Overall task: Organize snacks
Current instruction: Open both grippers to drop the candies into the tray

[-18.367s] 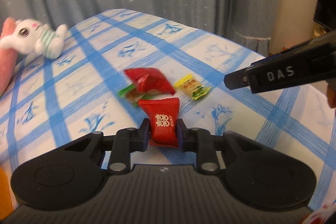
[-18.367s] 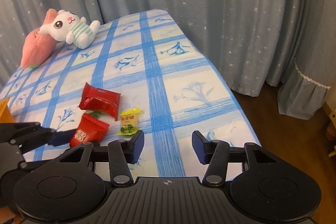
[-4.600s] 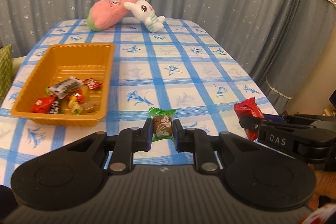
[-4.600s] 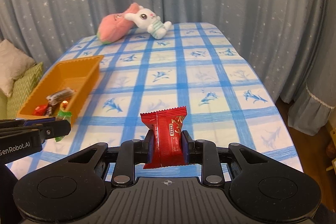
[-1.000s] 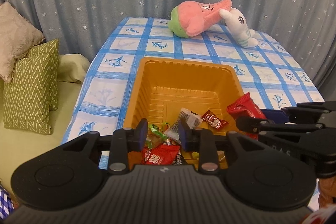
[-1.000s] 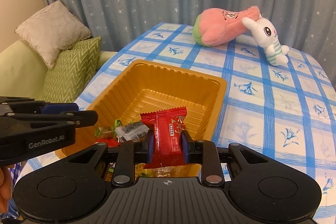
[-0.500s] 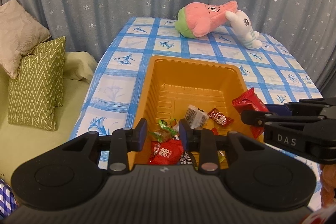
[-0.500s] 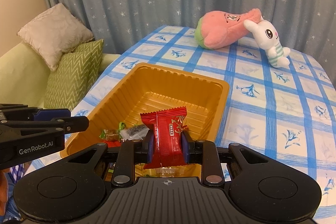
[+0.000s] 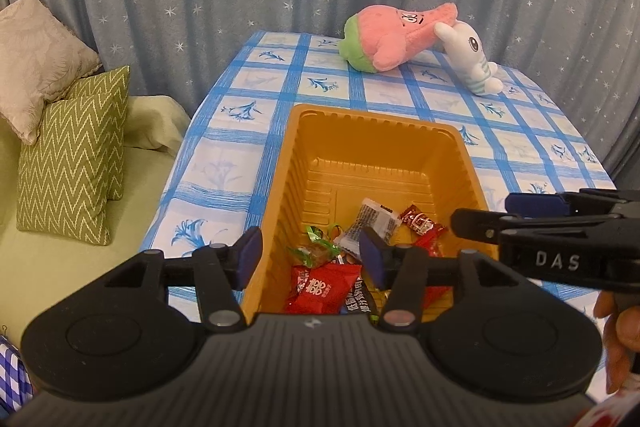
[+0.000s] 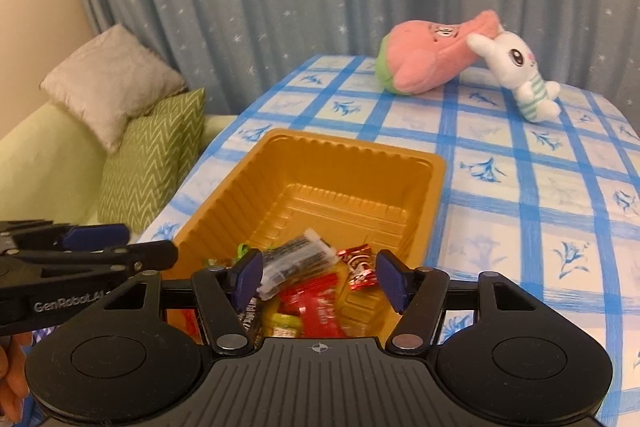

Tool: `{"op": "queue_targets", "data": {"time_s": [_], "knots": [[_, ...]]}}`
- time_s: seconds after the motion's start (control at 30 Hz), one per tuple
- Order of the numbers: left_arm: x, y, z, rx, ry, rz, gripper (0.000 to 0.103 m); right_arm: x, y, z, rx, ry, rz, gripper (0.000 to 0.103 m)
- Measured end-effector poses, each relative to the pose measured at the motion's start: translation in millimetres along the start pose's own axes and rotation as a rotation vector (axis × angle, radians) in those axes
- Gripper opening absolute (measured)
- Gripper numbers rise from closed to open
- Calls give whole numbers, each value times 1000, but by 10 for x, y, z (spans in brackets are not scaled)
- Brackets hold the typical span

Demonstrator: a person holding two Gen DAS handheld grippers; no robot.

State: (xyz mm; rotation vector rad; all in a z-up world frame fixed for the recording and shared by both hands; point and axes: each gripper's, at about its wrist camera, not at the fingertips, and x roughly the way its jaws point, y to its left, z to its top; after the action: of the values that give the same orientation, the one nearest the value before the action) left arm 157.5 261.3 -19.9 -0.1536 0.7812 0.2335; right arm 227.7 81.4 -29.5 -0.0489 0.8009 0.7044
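Both hand-held grippers, left (image 9: 310, 257) and right (image 10: 318, 277), opening, nothing gripped; snack tray (image 9: 400, 125) at 12 o'clock, long axis 6–12.

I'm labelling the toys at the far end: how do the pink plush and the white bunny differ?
The pink plush is the bigger, with a green end; the white bunny is smaller, in a green-striped top. The bunny's ear touches the pink plush. Both lie on the checked tablecloth, beyond the orange tray.

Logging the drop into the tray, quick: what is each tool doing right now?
Left tool: opening, nothing between its fingers, over the orange tray.
Right tool: opening, pads clear of the red packet below.
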Motion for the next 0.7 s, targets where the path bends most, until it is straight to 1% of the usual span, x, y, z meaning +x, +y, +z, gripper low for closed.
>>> {"op": "queue_targets", "data": {"time_s": [0.07,0.23,0.27,0.33,0.4,0.53,0.63,0.7], "knots": [[-18,2,-3,-6,-1,0,56,-24,-42,0,10,5,-10,63],[-101,-17,-7,-16,-13,10,74,-115,-111,-15,21,10,-36,63],[-123,-23,-12,-22,-16,11,76,-142,-115,-25,22,8,-40,63],[-168,-29,-24,-40,-22,12,87,-197,-119,-46,22,12,-46,66],[-229,-42,-38,-47,-32,14,91,-254,-116,-69,20,15,-51,68],[-374,-84,-73,-42,-46,17,95,-407,-103,-159,27,18,-66,75],[-509,-114,-112,-44,-61,25,99,-527,-83,-237,28,21,-70,77],[-603,-140,-140,-44,-67,26,100,-614,-67,-287,33,21,-73,78]]}}
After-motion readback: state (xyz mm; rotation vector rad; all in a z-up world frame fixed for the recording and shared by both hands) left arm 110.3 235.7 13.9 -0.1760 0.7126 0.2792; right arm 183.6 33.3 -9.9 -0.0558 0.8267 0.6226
